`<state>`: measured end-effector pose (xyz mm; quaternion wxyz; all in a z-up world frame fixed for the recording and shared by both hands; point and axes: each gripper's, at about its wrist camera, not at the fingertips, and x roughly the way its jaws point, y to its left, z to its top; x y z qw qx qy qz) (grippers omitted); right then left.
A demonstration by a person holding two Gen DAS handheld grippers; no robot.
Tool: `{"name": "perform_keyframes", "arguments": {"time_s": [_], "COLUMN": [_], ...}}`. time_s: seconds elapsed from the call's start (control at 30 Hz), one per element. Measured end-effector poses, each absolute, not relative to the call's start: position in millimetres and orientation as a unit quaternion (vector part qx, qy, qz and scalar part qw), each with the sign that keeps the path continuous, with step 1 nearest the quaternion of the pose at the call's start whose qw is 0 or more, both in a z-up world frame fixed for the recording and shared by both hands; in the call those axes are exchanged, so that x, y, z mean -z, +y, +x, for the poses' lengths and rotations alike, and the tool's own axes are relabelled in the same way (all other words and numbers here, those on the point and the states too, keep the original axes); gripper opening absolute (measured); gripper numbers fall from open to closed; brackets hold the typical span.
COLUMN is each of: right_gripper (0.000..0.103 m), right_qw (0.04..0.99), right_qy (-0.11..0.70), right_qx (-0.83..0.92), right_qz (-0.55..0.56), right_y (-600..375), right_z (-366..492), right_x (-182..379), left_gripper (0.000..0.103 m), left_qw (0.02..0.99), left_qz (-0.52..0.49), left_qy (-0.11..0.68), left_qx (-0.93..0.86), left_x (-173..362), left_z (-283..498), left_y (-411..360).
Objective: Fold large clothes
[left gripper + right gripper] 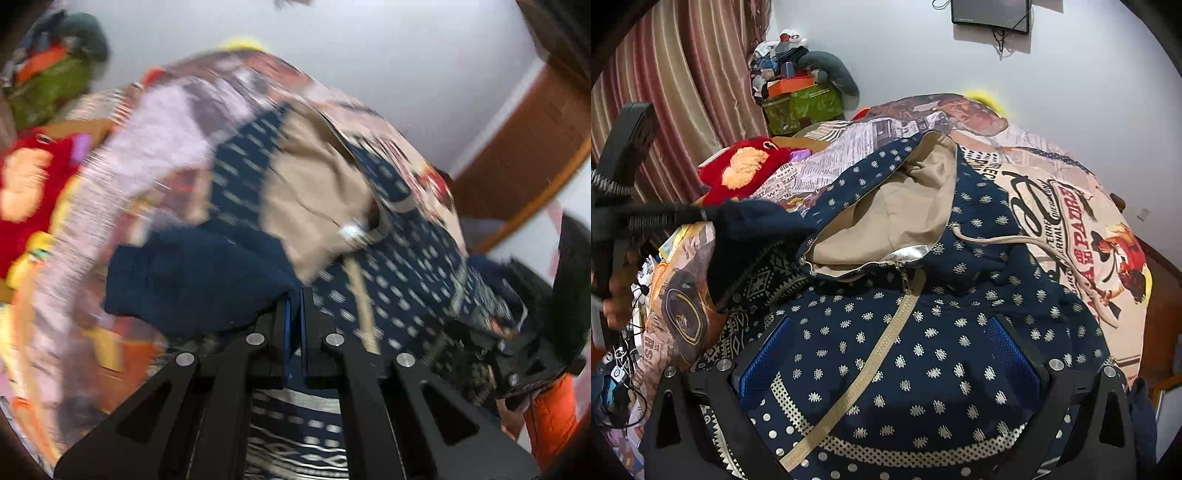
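The left gripper (294, 295) pinched the hoodie (923, 332) cuff (199, 277) (lifted, far left); the right gripper (890, 354) hovered wide open above it.

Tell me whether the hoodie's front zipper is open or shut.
Shut lower down: the hoodie zipper runs closed across its front; the collar end is unclear.

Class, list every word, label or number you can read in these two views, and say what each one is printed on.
"PADRE": red letters on the printed newspaper-pattern bedspread.
"RS": bedspread's near-left edge, cut off.
Newsprint columns and smaller lettering around "PADRE": too small to read.
Navy patterned hooded jacket: no text.
Left wrist view: blurred, nothing readable.
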<state>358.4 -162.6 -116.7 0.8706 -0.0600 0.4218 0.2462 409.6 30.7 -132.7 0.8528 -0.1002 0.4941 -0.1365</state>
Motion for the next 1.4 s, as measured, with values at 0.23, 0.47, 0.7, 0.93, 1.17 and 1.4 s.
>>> {"name": "perform_keyframes", "arguments": {"time_s": [0.23, 0.47, 0.7, 0.93, 1.17, 1.4], "right_gripper": [0.103, 0.103, 0.103, 0.1, 0.086, 0.08], "right_qw": [0.871, 0.862, 0.845, 0.812, 0.769, 0.764], "right_qy": [0.424, 0.433, 0.431, 0.446, 0.457, 0.455], "right_qx": [-0.243, -0.254, -0.299, -0.337, -0.351, -0.336], "right_qz": [-0.052, -0.077, -0.101, -0.168, -0.276, -0.31], "right_y": [-176.4, -161.7, -100.3, -10.1, 69.1, 104.8], "right_z": [345.4, 333.5, 330.7, 337.0, 344.6, 363.8], "right_x": [103.6, 101.7, 96.3, 123.9, 177.8, 213.2], "left_gripper": [0.003, 0.03, 0.051, 0.051, 0.051, 0.051], "left_qw": [0.837, 0.847, 0.87, 0.854, 0.851, 0.853], "left_qz": [-0.024, -0.01, -0.054, -0.063, -0.074, -0.089], "left_qy": [0.523, 0.51, 0.489, 0.516, 0.521, 0.514], "left_qx": [0.162, 0.151, 0.042, -0.021, 0.007, 0.02], "left_x": [175.9, 150.5, 133.0, 175.0, 205.7, 206.3], "left_z": [386.3, 359.1, 334.3, 319.5, 314.7, 313.9], "left_y": [-26.9, 8.4, 114.3, 178.7, 182.8, 195.6]}}
